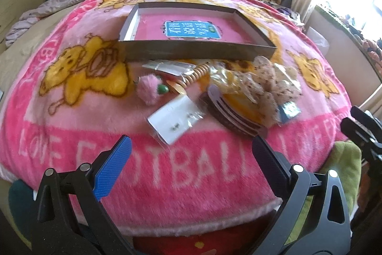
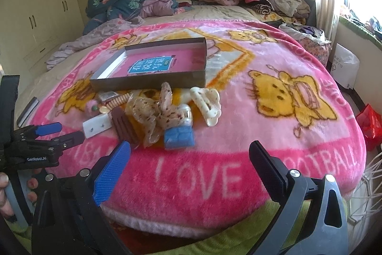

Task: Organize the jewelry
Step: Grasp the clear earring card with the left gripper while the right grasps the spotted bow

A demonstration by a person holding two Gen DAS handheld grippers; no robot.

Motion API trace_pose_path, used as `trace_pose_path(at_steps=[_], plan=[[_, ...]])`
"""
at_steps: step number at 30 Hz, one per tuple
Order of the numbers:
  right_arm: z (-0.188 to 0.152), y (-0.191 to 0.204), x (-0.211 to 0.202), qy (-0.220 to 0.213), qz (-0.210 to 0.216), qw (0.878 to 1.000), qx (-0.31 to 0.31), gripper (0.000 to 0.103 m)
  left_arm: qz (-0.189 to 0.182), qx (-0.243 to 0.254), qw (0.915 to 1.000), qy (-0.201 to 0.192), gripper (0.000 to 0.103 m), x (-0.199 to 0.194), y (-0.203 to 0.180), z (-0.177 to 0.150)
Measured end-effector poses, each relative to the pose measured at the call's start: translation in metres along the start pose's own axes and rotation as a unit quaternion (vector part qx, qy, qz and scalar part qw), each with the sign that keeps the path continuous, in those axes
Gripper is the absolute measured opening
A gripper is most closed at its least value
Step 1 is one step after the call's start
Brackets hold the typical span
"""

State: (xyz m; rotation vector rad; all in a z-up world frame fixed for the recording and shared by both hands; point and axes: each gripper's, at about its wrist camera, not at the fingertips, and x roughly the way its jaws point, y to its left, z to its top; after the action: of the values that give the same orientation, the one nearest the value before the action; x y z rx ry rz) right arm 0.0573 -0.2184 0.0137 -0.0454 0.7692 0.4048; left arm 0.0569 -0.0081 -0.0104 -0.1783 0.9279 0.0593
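Jewelry heap (image 2: 152,111) w/ cream claw clip (image 2: 207,104) fronts shallow grey cardboard tray (image 2: 148,83), mid pink blanket (image 2: 262,135); left gripper (image 1: 188,149) & right gripper (image 2: 189,154) both spread, empty.

Fleecy pink blanket (image 2: 238,97); ahead of both tongs, matt cardboard tray (image 2: 148,81), glossy cream plastic claw clip (image 2: 210,104), fluffy pompom (image 1: 148,90), ribbed blue finger pads (image 1: 112,171).

You see the box (image 2: 152,78) on the blanket (image 2: 262,111), and the jewelry pile (image 2: 152,116) just before it (hair claw (image 2: 207,105) at the right).
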Motion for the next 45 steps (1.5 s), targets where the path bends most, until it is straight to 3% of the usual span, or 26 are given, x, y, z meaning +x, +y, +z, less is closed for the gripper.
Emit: trace_pose_path(at_steps=[7,19,26,32,34,37,38,40,45], plan=[[0.02,0.001,0.023,0.013,0.012,1.0,-0.026,0.099,-0.005,0.044,0.9983,0.038,0.094,0.038,0.01,0.011],[0.046,0.031,0.086,0.053,0.04,0.993,-0.096,0.099,-0.009,0.055,0.9971,0.051,0.093,0.056,0.033,0.014],[0.053,0.054,0.114,0.068,0.039,0.986,-0.147,0.099,-0.041,0.082,0.994,0.059,0.079,0.059,0.023,0.015],[0.055,0.063,0.13,0.075,0.035,0.981,-0.173,0.097,-0.04,0.113,0.99,0.074,0.069,0.074,0.006,0.014],[0.056,0.065,0.135,0.08,0.033,0.98,-0.178,0.078,-0.036,0.119,0.9895,0.074,0.062,0.076,0.005,0.015],[0.055,0.063,0.145,0.1,0.045,0.979,-0.174,0.062,-0.042,0.12,0.9895,0.069,0.05,0.075,0.008,0.016],[0.055,0.063,0.148,0.104,0.046,0.978,-0.175,0.058,-0.042,0.119,0.9897,0.067,0.05,0.074,0.008,0.016],[0.053,0.063,0.151,0.104,0.048,0.978,-0.176,0.04,-0.043,0.117,0.9901,0.063,0.049,0.072,0.009,0.014],[0.055,0.056,0.143,0.089,0.076,0.982,-0.152,0.019,-0.052,0.099,0.9921,0.056,0.045,0.064,0.016,0.014]])
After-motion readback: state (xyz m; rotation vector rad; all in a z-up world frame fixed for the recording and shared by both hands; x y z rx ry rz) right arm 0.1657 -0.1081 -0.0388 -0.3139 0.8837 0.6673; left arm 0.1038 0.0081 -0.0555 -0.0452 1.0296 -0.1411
